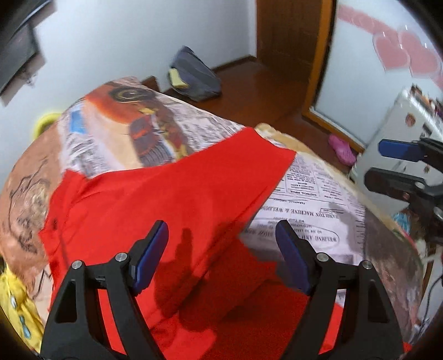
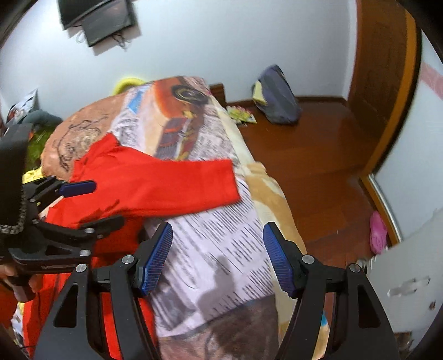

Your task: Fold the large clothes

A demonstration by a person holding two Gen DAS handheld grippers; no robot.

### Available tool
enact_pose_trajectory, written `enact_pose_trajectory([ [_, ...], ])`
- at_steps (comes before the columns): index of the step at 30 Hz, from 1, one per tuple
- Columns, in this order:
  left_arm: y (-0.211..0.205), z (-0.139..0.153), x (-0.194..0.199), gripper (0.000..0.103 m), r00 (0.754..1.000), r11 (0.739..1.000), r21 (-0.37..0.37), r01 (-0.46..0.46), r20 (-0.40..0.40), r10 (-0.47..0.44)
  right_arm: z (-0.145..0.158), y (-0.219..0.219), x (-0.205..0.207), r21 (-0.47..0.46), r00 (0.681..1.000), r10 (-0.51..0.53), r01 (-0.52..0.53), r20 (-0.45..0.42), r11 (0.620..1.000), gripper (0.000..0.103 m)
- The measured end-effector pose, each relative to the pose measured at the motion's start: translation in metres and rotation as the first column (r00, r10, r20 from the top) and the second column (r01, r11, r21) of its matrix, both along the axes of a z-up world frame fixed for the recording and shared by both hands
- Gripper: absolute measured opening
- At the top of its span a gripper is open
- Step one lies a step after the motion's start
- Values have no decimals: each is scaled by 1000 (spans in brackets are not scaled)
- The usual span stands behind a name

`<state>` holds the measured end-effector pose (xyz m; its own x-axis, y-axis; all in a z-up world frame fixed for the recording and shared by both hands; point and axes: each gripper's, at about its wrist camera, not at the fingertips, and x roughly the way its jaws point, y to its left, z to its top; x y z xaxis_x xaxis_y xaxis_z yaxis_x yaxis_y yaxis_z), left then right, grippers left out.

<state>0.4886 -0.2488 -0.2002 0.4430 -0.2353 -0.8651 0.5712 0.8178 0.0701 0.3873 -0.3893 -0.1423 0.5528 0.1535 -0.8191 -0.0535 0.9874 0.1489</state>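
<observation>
Below both wide-apart, empty tools, left point(image 1: 221, 243) and right point(image 2: 217, 243), red garment point(image 1: 171, 193) on bed point(image 2: 221, 243).

A bed carries a quilt point(image 1: 116, 133) printed with newsprint and a red truck, over a tan blanket point(image 2: 265, 193). A dark bag point(image 2: 277, 97) leans against the white wall on the wooden floor point(image 2: 318, 166), with bright papers point(image 2: 243, 115) beside it. A pink slipper point(image 2: 378, 232) lies near the door frame. A black screen point(image 2: 97, 16) hangs on the wall.
</observation>
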Motion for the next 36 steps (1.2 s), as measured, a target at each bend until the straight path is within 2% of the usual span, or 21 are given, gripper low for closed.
enact_pose_trajectory([
  [3,-23,-23,10,79,999,998,52,41,-32,-39,-7,-9,-2,-12,1000,-13,13,-22,1000,64],
  [5,-31,-38,17,79,1000,993,114,9,-17,-8,-10,-12,-4,-35,999,-16,15,-32,999,64],
  [8,-33,-49,27,65,1000,995,96,-23,-17,25,-11,-15,-10,-57,1000,-1,-1,-25,998,64],
  [10,-31,-47,30,46,999,996,71,-52,-1,52,-11,-14,-12,-69,1000,6,-9,-31,998,64],
  [12,-27,-44,36,15,995,993,62,-97,-4,98,-11,-13,-14,-81,999,11,-14,-35,997,64],
  [14,-16,-34,40,5,992,992,-8,-122,-21,122,-12,-12,-14,-87,999,12,-15,-36,996,64],
  [16,-3,-17,39,4,989,986,-69,-149,0,149,-10,-8,-15,-87,999,20,-23,-30,996,64],
  [20,41,37,32,3,975,970,-156,-188,88,203,-8,5,-12,-80,999,44,-45,-26,996,64],
  [24,103,88,21,3,948,946,-222,-238,159,276,-3,26,-1,-52,997,74,-75,-15,996,64],
  [27,156,111,10,3,924,924,-253,-287,180,337,2,47,9,-31,994,108,-108,2,994,64],
  [31,215,115,-8,3,888,904,-223,-364,212,409,5,84,23,-33,988,157,-157,11,987,64],
  [34,258,98,-23,3,868,885,-191,-424,194,458,-2,111,35,-46,981,193,-193,-9,980,64],
  [36,282,77,-30,3,861,871,-163,-463,152,486,-15,129,42,-61,976,211,-214,-47,975,64],
])
